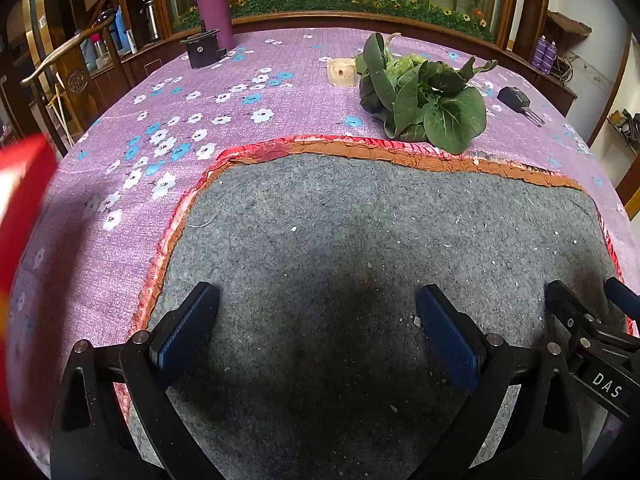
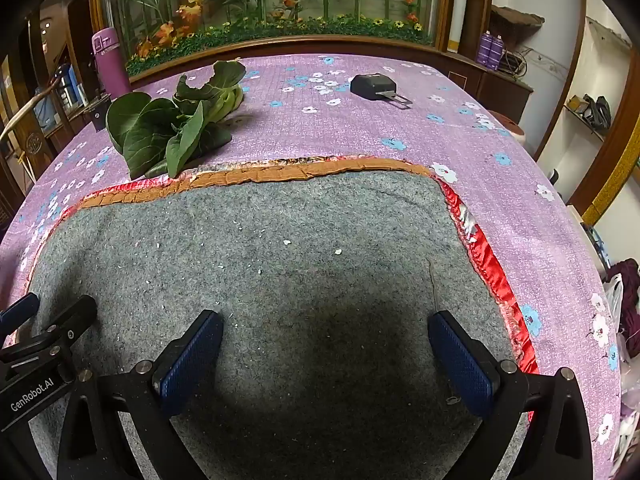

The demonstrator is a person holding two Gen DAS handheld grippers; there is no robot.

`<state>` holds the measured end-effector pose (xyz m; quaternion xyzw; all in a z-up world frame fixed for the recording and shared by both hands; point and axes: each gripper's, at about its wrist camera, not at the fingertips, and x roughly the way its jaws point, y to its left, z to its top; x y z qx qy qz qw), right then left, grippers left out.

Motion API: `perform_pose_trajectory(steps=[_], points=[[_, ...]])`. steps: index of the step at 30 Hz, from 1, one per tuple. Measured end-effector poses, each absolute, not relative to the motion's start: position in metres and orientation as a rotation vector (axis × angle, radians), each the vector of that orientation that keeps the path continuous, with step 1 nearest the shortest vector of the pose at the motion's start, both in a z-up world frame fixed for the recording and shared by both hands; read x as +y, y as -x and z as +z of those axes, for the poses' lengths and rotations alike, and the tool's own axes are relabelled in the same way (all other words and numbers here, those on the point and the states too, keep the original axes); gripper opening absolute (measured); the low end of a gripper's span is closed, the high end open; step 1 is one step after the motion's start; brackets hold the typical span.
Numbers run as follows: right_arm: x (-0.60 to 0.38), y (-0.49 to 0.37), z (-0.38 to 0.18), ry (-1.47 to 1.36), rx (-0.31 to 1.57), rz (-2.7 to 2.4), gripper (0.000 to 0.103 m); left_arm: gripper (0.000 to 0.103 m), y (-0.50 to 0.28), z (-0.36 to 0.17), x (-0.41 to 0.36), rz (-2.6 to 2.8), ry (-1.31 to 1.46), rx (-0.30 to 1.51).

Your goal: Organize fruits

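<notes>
A bunch of green leafy vegetables point(image 1: 420, 96) lies on the purple flowered tablecloth just past the far edge of a grey felt mat point(image 1: 360, 220); in the right wrist view the same bunch point(image 2: 172, 124) is at the upper left. My left gripper point(image 1: 318, 332) hovers open over the near part of the mat, with nothing between its blue pads. Beside it, over the same mat point(image 2: 280, 240), my right gripper point(image 2: 326, 352) also stands open with nothing in it. Part of the right gripper shows at the right edge of the left wrist view. No fruit is in view.
A small pale cube-like object point(image 1: 341, 72) sits left of the greens. A black device with a metal clip point(image 2: 376, 88) lies at the far right. A purple bottle point(image 1: 212, 4) and a black holder point(image 1: 202, 50) stand at the far left. Something blurred and red point(image 1: 20, 216) fills the left edge.
</notes>
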<state>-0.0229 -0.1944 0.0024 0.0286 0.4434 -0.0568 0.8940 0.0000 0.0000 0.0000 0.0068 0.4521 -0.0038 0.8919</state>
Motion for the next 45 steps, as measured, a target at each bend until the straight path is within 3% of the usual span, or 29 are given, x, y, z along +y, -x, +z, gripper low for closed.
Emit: perform_pose_trajectory(steps=[45], points=[[-0.1939, 0.0236, 0.0014, -0.059, 0.92, -0.12, 0.103, 0.102, -0.0025, 0.0, -0.0035, -0.007, -0.014, 0.938]])
